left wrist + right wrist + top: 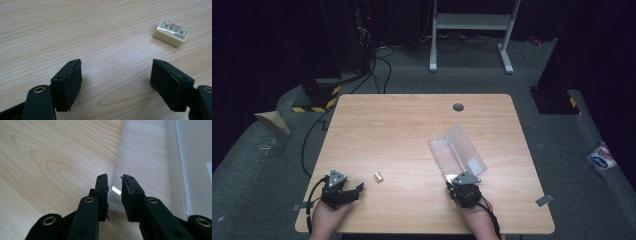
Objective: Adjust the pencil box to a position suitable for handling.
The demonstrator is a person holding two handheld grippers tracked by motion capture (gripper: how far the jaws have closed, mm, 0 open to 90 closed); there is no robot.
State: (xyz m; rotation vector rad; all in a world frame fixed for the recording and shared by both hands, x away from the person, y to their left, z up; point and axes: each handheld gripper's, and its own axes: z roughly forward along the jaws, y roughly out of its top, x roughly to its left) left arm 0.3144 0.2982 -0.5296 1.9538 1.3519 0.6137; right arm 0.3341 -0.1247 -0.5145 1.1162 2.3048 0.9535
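Clear plastic case lies open on the right half of the wooden desk, its two see-through halves spread flat and slanting away from the person, with a small white label on the nearer right part. The right hand-held gripper sits at the case's near end. In the right gripper view its black jaws are drawn close together over the near left edge of the clear case, with the thin plastic wall standing in the narrow gap between them; the right hand-held gripper is clamped on that edge.

The left hand-held gripper rests near the desk's front left, its jaws pointing to the right toward a small cream eraser that lies just beside them, not touching. In the left gripper view the left hand-held gripper has its jaws wide apart over bare wood, nothing between them, and the eraser, wrapped in a printed sleeve, lies beyond the right jaw.
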